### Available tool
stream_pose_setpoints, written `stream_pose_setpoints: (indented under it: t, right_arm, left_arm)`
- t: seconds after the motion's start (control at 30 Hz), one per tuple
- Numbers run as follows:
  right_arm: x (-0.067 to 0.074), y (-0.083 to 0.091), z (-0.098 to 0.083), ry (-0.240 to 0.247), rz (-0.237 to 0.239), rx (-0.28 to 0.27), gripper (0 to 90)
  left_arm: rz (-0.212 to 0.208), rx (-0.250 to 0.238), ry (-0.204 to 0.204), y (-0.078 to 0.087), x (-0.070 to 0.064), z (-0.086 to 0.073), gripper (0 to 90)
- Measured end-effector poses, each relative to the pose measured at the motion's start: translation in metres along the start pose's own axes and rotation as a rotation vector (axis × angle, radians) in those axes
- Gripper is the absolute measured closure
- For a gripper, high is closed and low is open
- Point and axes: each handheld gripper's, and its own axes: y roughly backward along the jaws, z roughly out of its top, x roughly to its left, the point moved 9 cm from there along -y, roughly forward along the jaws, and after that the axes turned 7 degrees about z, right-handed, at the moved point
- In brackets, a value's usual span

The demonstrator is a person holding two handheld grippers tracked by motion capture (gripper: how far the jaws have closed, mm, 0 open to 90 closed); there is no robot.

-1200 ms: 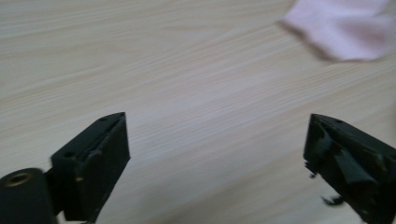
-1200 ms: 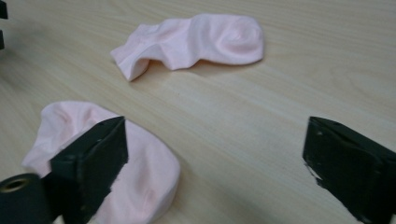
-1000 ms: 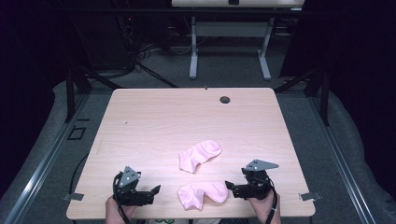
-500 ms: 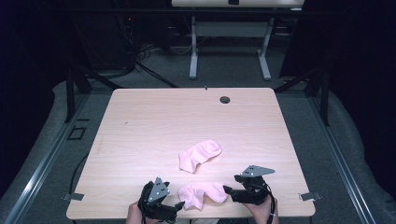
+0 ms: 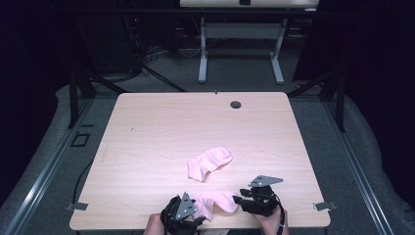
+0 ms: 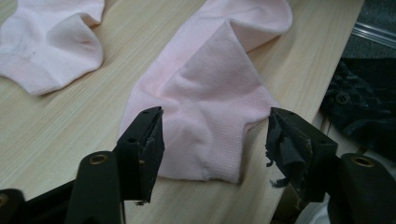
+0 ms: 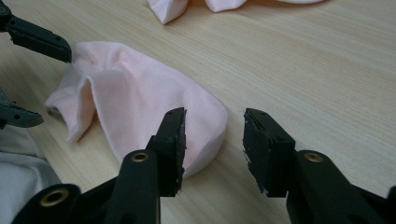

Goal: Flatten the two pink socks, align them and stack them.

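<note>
Two pink socks lie on the wooden table (image 5: 161, 127). The far sock (image 5: 209, 163) rests near the middle. The near sock (image 5: 219, 201) lies along the front edge between my two grippers. My left gripper (image 5: 197, 219) is at its left end: in the left gripper view the sock's cuff (image 6: 205, 116) lies between the jaws of the left gripper (image 6: 215, 144), which have just been closing but stand apart from the cloth. My right gripper (image 7: 214, 140) is at the toe end (image 7: 205, 121), jaws also just closing, with the toe's edge beside its left pad and bare wood in the gap.
A round cable hole (image 5: 236, 104) sits at the table's far edge. The front edge runs right under both hands (image 5: 274, 223). A white desk frame (image 5: 240, 54) stands beyond the table on a dark floor. The far sock (image 6: 51, 42) is close to the near one.
My left gripper slid right along the front edge to the near sock's cuff. Both grippers' jaws have narrowed. The right hand stayed at the toe end.
</note>
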Motion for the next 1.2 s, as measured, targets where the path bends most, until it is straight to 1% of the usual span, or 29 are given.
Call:
stream_pose_setpoints:
  t: [0.03,0.13,0.17,0.2,0.23,0.27,0.33,0.37,0.4,0.47,0.53,0.57,0.6,0.63,0.67,0.7,0.73,0.77,0.83,0.87,0.9,0.93,0.97,1.0,1.03,1.1,1.13,1.17,1.2]
  right_arm:
    - [0.0,-0.002,0.0,0.0,-0.005,-0.006,60.6]
    - [0.0,-0.005,-0.004,-0.004,-0.009,0.013,66.7]
    - [0.0,-0.005,-0.005,-0.005,-0.012,0.019,68.9]
    - [0.0,-0.007,-0.007,-0.006,-0.005,0.026,73.6]
    - [0.0,-0.007,-0.007,-0.006,-0.005,0.026,73.6]
    - [0.0,-0.009,-0.007,-0.01,-0.004,0.019,76.0]
    - [0.0,-0.01,-0.008,-0.009,-0.003,0.025,83.2]
    - [0.0,-0.011,-0.008,-0.01,-0.007,0.024,86.0]
    - [0.0,-0.011,-0.007,-0.008,-0.008,0.022,87.7]
    - [0.0,-0.01,-0.003,-0.003,-0.017,0.005,88.1]
    - [-0.001,-0.007,0.004,-0.002,-0.023,-0.019,88.2]
    - [-0.003,-0.002,0.013,0.015,-0.036,-0.035,88.3]
    - [-0.005,0.0,0.018,0.019,-0.047,-0.049,88.3]
    - [-0.006,0.002,0.024,0.026,-0.047,-0.061,88.3]
    - [-0.006,0.002,0.024,0.026,-0.047,-0.061,88.3]
    - [-0.007,0.003,0.03,0.036,-0.053,-0.063,88.3]
    - [-0.008,0.003,0.043,0.059,-0.051,-0.074,88.3]
    - [-0.008,0.003,0.043,0.059,-0.051,-0.074,88.3]
    - [-0.007,0.0,0.056,0.099,-0.051,-0.066,88.3]
    - [-0.002,-0.007,0.069,0.137,-0.038,-0.06,88.2]
    - [-0.002,-0.007,0.069,0.137,-0.038,-0.06,88.2]
    - [-0.001,-0.012,0.075,0.156,-0.03,-0.054,88.2]
    - [0.001,-0.017,0.081,0.182,-0.021,-0.045,88.1]
    - [0.006,-0.028,0.093,0.219,-0.001,-0.036,88.1]
    - [0.006,-0.028,0.093,0.219,-0.001,-0.036,88.1]
    - [0.01,-0.04,0.103,0.246,0.021,-0.016,87.9]
    - [0.013,-0.054,0.11,0.27,0.052,0.003,85.5]
    - [0.013,-0.054,0.11,0.27,0.052,0.003,85.5]
    - [0.013,-0.061,0.111,0.274,0.059,0.018,82.2]
  left_arm:
    - [-0.009,0.009,-0.004,-0.002,-0.001,-0.001,40.3]
    - [-0.02,0.05,-0.003,-0.006,-0.001,-0.006,48.9]
    - [-0.022,0.046,0.005,-0.006,-0.001,-0.006,51.5]
    - [-0.024,0.049,0.007,-0.006,0.0,-0.006,57.0]
    - [-0.022,0.051,0.008,-0.006,0.001,-0.006,57.0]
    - [-0.024,0.054,0.009,-0.005,0.002,-0.006,60.0]
    - [-0.033,0.054,0.011,-0.005,0.002,-0.006,69.6]
    - [-0.035,0.051,0.013,-0.005,0.003,-0.006,72.8]
    - [-0.036,0.049,0.013,-0.005,0.003,-0.006,78.0]
    - [-0.045,0.041,0.026,-0.005,0.003,-0.005,82.1]
    - [-0.052,0.033,0.03,-0.005,0.004,-0.006,83.4]
    - [-0.055,0.028,0.035,-0.004,0.004,-0.005,83.5]
    - [-0.064,0.024,0.038,-0.003,0.004,-0.005,83.5]
    - [-0.066,0.019,0.041,-0.001,0.003,-0.005,83.5]
    - [-0.069,0.013,0.038,0.0,0.003,-0.004,83.5]
    - [-0.073,0.006,0.04,0.002,0.002,-0.002,83.5]
    - [-0.075,-0.004,0.044,0.003,0.001,0.0,83.4]
    - [-0.084,-0.005,0.047,0.005,0.0,0.001,83.4]
    - [-0.094,-0.012,0.046,0.007,-0.002,0.005,83.3]
    - [-0.104,-0.018,0.051,0.007,-0.004,0.007,83.2]
    - [-0.112,-0.018,0.051,0.007,-0.006,0.009,83.2]
    - [-0.117,-0.019,0.052,0.006,-0.007,0.011,83.1]
    - [-0.122,-0.018,0.055,0.005,-0.008,0.012,83.0]
    - [-0.129,-0.017,0.057,0.003,-0.01,0.014,82.7]
    - [-0.136,-0.019,0.059,0.001,-0.011,0.016,82.7]
    - [-0.153,-0.015,0.068,-0.004,-0.015,0.019,82.4]
    - [-0.161,-0.016,0.072,-0.007,-0.016,0.021,81.4]
    - [-0.17,-0.008,0.078,-0.01,-0.016,0.022,81.4]
    - [-0.172,0.0,0.084,-0.013,-0.016,0.023,80.0]
